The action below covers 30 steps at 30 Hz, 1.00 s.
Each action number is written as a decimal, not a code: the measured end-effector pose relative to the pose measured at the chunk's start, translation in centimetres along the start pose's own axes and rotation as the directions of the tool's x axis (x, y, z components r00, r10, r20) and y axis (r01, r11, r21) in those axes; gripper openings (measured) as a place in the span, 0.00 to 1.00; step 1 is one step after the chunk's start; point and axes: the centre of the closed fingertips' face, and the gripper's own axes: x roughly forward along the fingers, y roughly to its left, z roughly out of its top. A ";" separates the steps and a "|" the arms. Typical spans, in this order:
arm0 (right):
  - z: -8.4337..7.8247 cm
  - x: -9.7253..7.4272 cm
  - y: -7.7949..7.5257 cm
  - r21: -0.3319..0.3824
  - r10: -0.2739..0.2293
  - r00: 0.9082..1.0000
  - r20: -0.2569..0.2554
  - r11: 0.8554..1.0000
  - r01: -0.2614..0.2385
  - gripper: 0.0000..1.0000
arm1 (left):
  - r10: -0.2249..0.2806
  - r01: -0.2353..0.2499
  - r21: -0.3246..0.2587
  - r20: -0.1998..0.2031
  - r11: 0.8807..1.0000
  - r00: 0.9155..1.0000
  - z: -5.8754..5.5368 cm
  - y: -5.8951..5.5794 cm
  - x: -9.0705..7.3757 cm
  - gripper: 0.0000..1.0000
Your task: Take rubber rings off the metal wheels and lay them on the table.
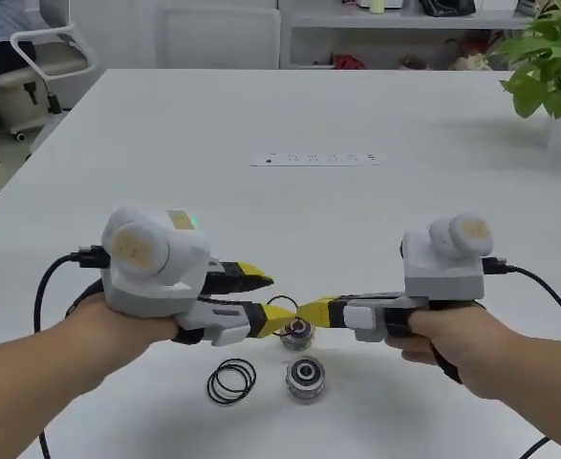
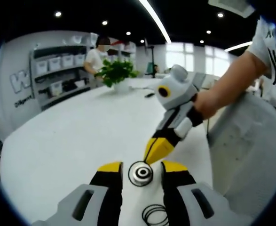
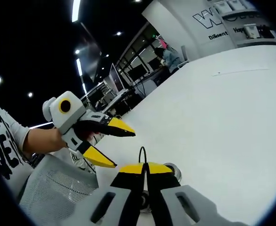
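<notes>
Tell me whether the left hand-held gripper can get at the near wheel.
Probably yes. The near wheel lies bare on the table close by the left hand-held gripper, with nothing between them. Its open jaws now flank the other wheel, so it would have to leave that first.

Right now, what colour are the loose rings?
Black; the loose rings show best in the head view.

Both forearms reach in from the near edge of the table [image 1: 309, 115], each hand wrapped round a gripper handle. The left hand [image 1: 132, 330] holds the left gripper [image 1: 270, 299] pointing right, its yellow-tipped jaws spread apart. The right hand [image 1: 447, 339] holds the right gripper [image 1: 309, 313] pointing left, its jaws pressed together on a thin rubber ring [image 3: 142, 149]. The two sets of tips almost meet, midway between the hands.
</notes>
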 end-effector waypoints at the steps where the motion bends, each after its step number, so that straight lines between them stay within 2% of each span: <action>1: 0.1 0.0 0.4 -0.003 0.004 1.000 0.003 1.000 -0.004 0.00 | 0.002 -0.002 0.002 0.008 1.000 1.000 0.2 -0.1 -0.3 0.35; 5: 0.5 0.1 1.7 -0.003 0.025 1.000 0.017 1.000 -0.025 0.00 | 0.007 -0.007 -0.002 0.039 1.000 0.999 0.9 -0.2 -1.7 0.39; 12: 0.4 0.6 3.0 -0.014 0.048 0.999 0.013 0.999 -0.048 0.00 | 0.027 -0.027 0.000 0.057 1.000 0.998 0.9 0.0 -4.2 0.47; 16: 0.4 0.8 3.6 -0.015 0.066 0.998 0.012 0.998 -0.066 0.00 | 0.043 -0.043 0.001 0.049 0.999 0.998 0.1 0.0 -5.5 0.51; 20: 0.3 1.2 4.0 -0.013 0.082 0.997 0.005 0.997 -0.082 0.00 | 0.057 -0.056 -0.024 0.048 0.998 0.997 -0.8 -0.1 -6.5 0.55; 30: -1.0 2.6 4.9 -0.015 0.112 0.993 -0.039 0.994 -0.112 0.00 | 0.096 -0.094 -0.059 0.042 0.994 0.994 -2.3 0.1 -8.7 0.62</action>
